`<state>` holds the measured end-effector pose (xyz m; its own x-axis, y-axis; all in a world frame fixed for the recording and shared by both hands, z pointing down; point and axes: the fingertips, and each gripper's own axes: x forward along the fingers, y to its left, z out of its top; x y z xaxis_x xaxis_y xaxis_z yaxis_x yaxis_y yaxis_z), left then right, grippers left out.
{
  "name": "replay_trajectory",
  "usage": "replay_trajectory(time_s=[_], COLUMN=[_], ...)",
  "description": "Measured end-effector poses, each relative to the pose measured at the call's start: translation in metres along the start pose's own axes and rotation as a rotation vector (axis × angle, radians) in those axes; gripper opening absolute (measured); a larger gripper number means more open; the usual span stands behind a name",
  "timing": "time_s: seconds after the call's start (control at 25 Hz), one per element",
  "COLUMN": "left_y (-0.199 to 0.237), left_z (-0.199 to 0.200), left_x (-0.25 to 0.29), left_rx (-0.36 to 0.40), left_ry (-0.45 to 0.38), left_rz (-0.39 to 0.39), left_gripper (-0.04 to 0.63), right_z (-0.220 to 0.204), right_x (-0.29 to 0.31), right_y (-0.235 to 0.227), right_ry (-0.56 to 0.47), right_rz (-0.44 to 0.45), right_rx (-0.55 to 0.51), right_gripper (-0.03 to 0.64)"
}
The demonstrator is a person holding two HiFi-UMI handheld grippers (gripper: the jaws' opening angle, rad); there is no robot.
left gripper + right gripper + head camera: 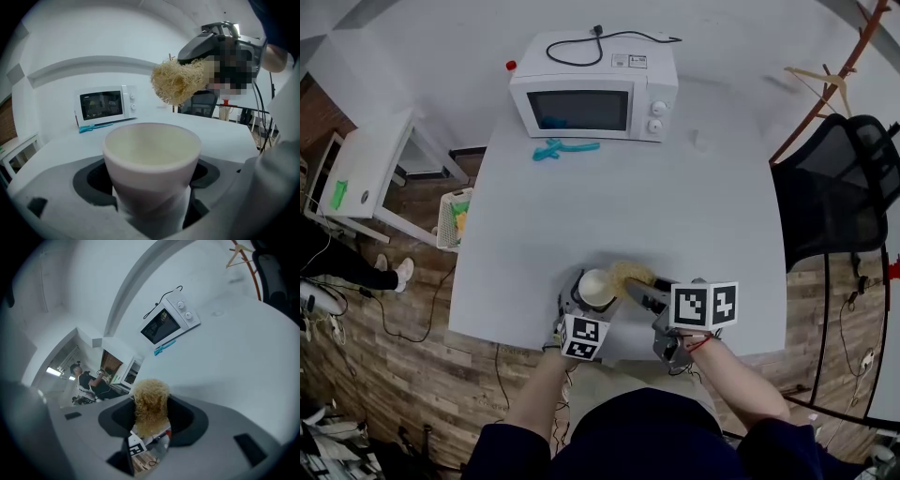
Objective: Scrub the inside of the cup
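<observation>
Over the table [675, 216], left tongs [151, 206] clamp mouth-up cup [152, 154], right tongs [150, 427] clamp scrubber [151, 401]

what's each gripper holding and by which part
Left gripper: the cup, clamped around its lower wall. Right gripper: the fibre scrubber, gripped at its base, bushy end sticking out.

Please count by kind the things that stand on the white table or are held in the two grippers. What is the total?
Microwave: 1
Teal tool: 1
Small red object, too small to identify: 1
Cup: 1
Fibre scrubber: 1
Total: 5
</observation>
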<state>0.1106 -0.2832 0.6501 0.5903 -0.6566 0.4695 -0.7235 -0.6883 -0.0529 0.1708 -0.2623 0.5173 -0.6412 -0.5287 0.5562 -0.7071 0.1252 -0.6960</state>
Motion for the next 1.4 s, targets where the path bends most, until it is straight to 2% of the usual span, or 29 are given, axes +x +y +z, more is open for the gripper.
replay_trajectory(time_s=[0.2,0.48,0.64,0.96,1.16,1.2,1.24,1.28,1.32,1.4], left_y=[0.005,0.006,0.008,0.009,0.008,0.010,0.014,0.018,0.019,0.015], left_z=[-0.005,-0.013,-0.017,0.019,0.038,0.041,0.042,0.043,0.044,0.047], left_x=[-0.002,-0.003,-0.017,-0.083,-0.131,-0.141,-0.153,-0.164,-0.175,-0.194], left_rx=[-0.079,-0.071,-0.088,-0.094,-0.126,-0.134,-0.141,-0.148,-0.152,-0.160], left_ry=[-0.009,0.062,0.072,-0.006,-0.084,-0.094,-0.105,-0.119,-0.131,-0.154], left_rz=[0.006,0.001,0.007,0.015,0.026,0.053,0.093,0.133,0.157,0.165], left_gripper=[0.440,0.442,0.443,0.440,0.436,0.405,0.285,0.115,0.069,0.043], right_z=[-0.001,-0.004,-0.008,-0.028,-0.052,-0.058,-0.063,-0.070,-0.077,-0.091], right_x=[-0.001,-0.009,-0.022,-0.044,-0.055,-0.057,-0.060,-0.062,-0.065,-0.070], right_y=[-0.002,0.004,0.015,0.040,0.056,0.059,0.063,0.066,0.069,0.075], right_ry=[-0.030,-0.104,-0.169,-0.279,-0.330,-0.338,-0.345,-0.351,-0.357,-0.368], right_rz=[0.000,0.000,-0.005,-0.065,-0.098,-0.106,-0.115,-0.122,-0.129,-0.147], right_rx=[0.032,0.032,-0.026,-0.203,-0.267,-0.277,-0.287,-0.297,-0.307,-0.332], right_gripper=[0.178,0.178,0.178,0.178,0.178,0.178,0.178,0.178,0.178,0.178])
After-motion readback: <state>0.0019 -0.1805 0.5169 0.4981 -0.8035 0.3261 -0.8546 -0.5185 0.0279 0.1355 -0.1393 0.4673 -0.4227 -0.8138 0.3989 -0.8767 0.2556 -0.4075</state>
